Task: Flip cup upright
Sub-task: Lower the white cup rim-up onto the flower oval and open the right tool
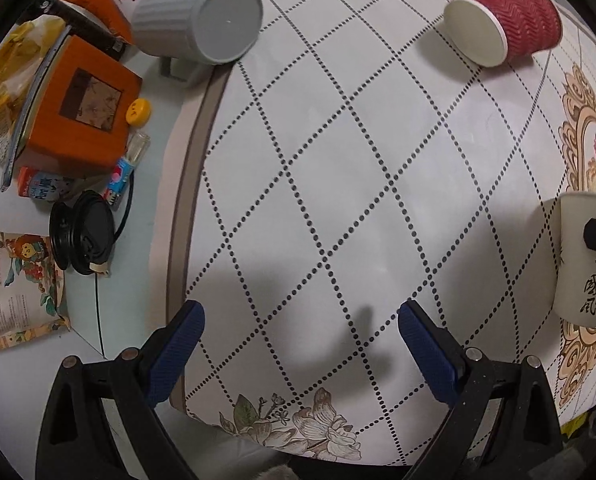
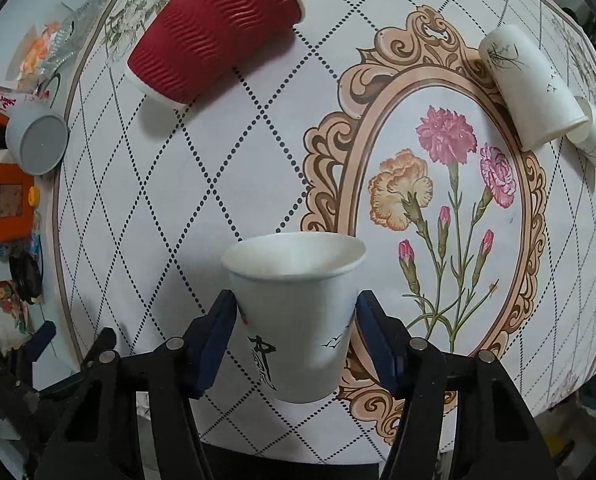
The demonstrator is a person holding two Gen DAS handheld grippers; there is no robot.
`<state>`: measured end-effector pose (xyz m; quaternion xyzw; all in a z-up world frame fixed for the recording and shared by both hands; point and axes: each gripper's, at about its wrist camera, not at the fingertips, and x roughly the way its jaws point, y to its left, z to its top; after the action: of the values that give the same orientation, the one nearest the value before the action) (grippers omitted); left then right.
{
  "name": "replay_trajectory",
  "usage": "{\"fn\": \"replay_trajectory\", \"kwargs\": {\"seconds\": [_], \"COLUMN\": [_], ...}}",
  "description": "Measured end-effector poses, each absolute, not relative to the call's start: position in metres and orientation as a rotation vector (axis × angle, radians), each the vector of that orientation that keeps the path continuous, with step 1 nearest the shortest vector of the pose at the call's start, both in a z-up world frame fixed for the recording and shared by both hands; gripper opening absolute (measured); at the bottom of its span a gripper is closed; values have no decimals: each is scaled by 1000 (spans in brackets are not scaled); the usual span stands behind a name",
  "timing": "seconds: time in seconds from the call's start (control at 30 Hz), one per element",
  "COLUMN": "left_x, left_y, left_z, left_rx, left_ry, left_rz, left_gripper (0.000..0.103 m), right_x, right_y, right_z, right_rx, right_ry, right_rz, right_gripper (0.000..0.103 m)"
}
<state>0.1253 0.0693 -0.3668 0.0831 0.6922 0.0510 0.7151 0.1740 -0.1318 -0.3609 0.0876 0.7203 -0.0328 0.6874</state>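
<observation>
My right gripper (image 2: pixel 296 316) is shut on a white paper cup (image 2: pixel 294 320) with black writing. The cup stands mouth up between the blue pads, near the table's front edge. The same cup shows at the right edge of the left wrist view (image 1: pixel 585 260), with one right finger across it. My left gripper (image 1: pixel 299 320) is open and empty over the tablecloth's left part. A red ribbed cup (image 1: pixel 505 20) (image 2: pixel 218 32) lies on its side at the far side.
Two white cups (image 2: pixel 533 88) lie on their sides at the far right. A grey ribbed cup (image 1: pixel 202 20) lies at the cloth's left edge. An orange box (image 1: pixel 82 104), snack packets, a black lid (image 1: pixel 82 232) and small bottles crowd the left side.
</observation>
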Motion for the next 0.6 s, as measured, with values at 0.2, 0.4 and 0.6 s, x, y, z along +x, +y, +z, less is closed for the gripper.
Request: {"fn": "replay_trajectory", "kwargs": {"seconds": [0.2,0.4,0.6], "left_x": [128,143,171], "left_y": [55,45,36], "left_z": [-370,-368,-373], "left_rx": [150,76,116], "left_ry": [1580,1596,1549], "left_rz": [68,39,60], "left_gripper": [99,99,99], "right_x": [158,149,155], "right_y": [-157,-179,-188], "right_z": [-349,-315,-300], "right_rx": [272,308,244], "right_ry": [1555,1305,1022], "right_rz": [-87,-115,-172], "right_gripper": [63,63,63]}}
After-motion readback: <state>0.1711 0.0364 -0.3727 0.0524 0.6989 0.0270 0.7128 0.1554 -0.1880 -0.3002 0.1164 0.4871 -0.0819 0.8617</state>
